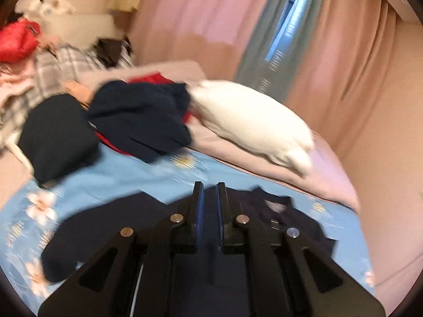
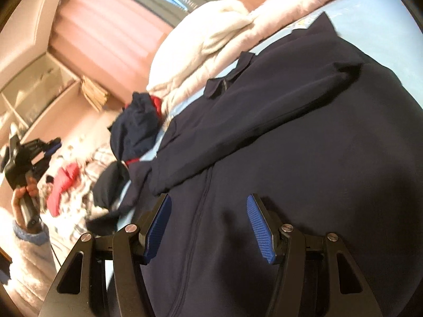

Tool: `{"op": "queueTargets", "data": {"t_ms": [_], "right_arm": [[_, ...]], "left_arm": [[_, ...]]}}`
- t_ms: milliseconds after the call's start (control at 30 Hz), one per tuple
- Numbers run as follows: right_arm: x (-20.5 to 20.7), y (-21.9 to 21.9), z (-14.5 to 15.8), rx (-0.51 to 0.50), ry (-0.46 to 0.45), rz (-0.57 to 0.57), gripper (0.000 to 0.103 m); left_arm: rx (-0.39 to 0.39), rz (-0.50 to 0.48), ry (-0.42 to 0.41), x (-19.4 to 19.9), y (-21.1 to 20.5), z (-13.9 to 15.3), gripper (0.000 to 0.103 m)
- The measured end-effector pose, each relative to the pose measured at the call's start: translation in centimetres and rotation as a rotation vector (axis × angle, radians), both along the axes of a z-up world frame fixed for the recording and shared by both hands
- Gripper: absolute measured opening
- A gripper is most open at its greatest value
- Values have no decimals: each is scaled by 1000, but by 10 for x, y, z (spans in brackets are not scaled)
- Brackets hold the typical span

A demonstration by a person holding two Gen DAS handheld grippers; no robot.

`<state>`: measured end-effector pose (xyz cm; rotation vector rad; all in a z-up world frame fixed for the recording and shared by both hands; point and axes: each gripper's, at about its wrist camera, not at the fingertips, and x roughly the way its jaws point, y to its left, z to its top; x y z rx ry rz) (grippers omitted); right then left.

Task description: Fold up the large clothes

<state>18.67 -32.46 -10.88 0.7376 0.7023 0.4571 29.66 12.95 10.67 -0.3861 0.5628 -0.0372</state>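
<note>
Left gripper: the black two-finger gripper with blue pads (image 1: pixel 209 198) has its jaws drawn almost together, a thin gap between the pads, nothing in them; it hangs above the bed, apart from the cloth.
Left hand: in the right wrist view a hand (image 2: pixel 25 195) in a fluffy pale sleeve with a blue knitted cuff (image 2: pixel 31 233) grips the handle, far left of the right fingers.
Right gripper: the black gripper with ribbed blue pads (image 2: pixel 208 227) stands with jaws parted and unclenched, grasping nothing; whether the pads touch the cloth I cannot tell.
Task garment: a large dark navy zip-front jacket with a collar (image 2: pixel 290 145) lies spread on the bed, filling the space between and beyond the right fingers; its zip runs up between them, one sleeve folded across the chest ahead of the tips. It lies below and just ahead of the left fingers.
Bed: light blue sheet with white flowers (image 1: pixel 127 174) under the jacket.
Beyond the left fingertips: a heap of navy and red clothes (image 1: pixel 140 116), a white pillow (image 1: pixel 251 124) to its right, pink curtains (image 1: pixel 198 13) behind.
</note>
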Motion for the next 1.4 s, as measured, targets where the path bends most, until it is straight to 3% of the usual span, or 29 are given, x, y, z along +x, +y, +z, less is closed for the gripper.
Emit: {"op": "queueTargets", "data": {"t_ms": [100,167,233,367,467,600,667,733,833,933,1100,1167,1200,1233,1267,1333,1400], "right_arm": [[0,-2,-2,18,0,5,60],[0,1,0,10,0,9,60],[-2,2,0,3,2,11,61],[-1,1,-2,17,4,18,62],[0,0,-4,13,4,19,62],[2,3,-5,-13,8,19,62],[2,4,-5,-29,10,19,62],[3,6,-4,-48,10,19,62],[4,7,-5,-66,9,20,62],[4,6,-5,-67,7,21,62],[6,7,-6,-77,8,24,62],[6,8,-6,-87,6,26,62],[7,8,-6,-90,7,27,62],[7,8,-6,-93,6,27,62],[7,8,-6,-93,5,27,62],[7,8,-6,-89,5,26,62],[7,8,-6,-85,3,26,62]], "left_arm": [[-138,-6,15,-12,13,-16,14],[-167,28,34,-25,26,-28,31],[-235,84,73,-44,54,-52,67],[-420,232,104,-96,123,-107,70],[-553,334,150,-124,167,-152,80],[-763,358,203,-133,194,-209,82],[-881,336,170,-126,194,-226,82],[-925,311,128,-118,192,-228,82],[-940,358,91,-99,194,-227,82],[-931,472,73,-88,209,-233,82],[-838,639,85,-81,230,-236,80],[-819,661,80,-78,238,-241,67],[-768,676,100,-77,241,-237,49],[-724,680,119,-76,242,-233,18],[-663,679,164,-71,243,-227,4],[-558,678,211,-64,242,-216,0],[-445,634,198,-59,230,-193,0]]}}
